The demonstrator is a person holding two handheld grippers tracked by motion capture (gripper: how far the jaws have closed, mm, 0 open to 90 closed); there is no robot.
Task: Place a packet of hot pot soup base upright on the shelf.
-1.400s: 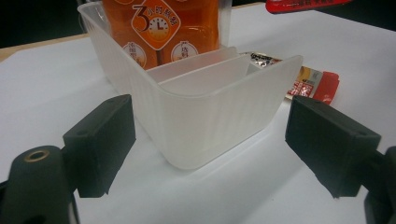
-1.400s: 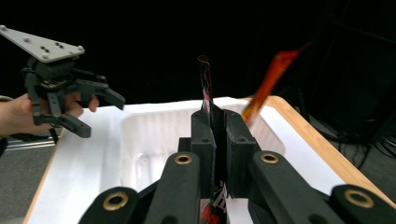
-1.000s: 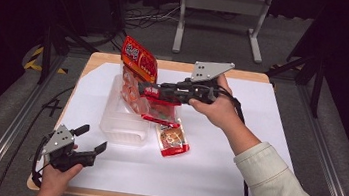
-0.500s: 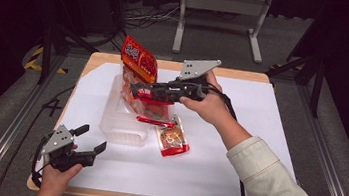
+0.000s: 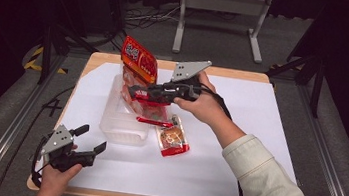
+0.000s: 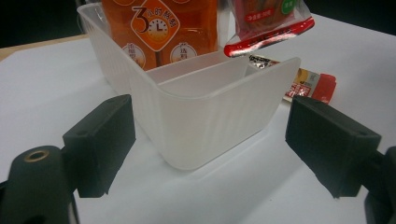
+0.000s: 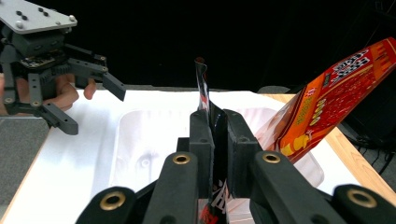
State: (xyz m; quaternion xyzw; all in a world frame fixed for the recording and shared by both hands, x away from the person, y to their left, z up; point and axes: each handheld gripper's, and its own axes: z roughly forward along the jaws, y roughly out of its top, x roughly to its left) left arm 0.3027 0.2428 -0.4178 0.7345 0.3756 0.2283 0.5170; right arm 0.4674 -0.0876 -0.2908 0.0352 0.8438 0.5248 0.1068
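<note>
Right gripper (image 5: 133, 92) is clamped on the edge of a thin red snack packet (image 7: 204, 91), hanging it over the clear plastic bin (image 5: 123, 131) near the table's (image 5: 268, 139) far-left corner. The packet looks light, floppy and slick, so the sealed edge is likely the safest hold. A big orange bag (image 5: 139, 59) leans in the bin; another packet (image 5: 173, 139) lies beside it. Left gripper (image 5: 91, 139) sits released and empty at the near-left corner.

Snack packet (image 5: 173, 140) flat on white table cover (image 5: 268, 139); metal stand (image 5: 223, 4) on floor beyond.
</note>
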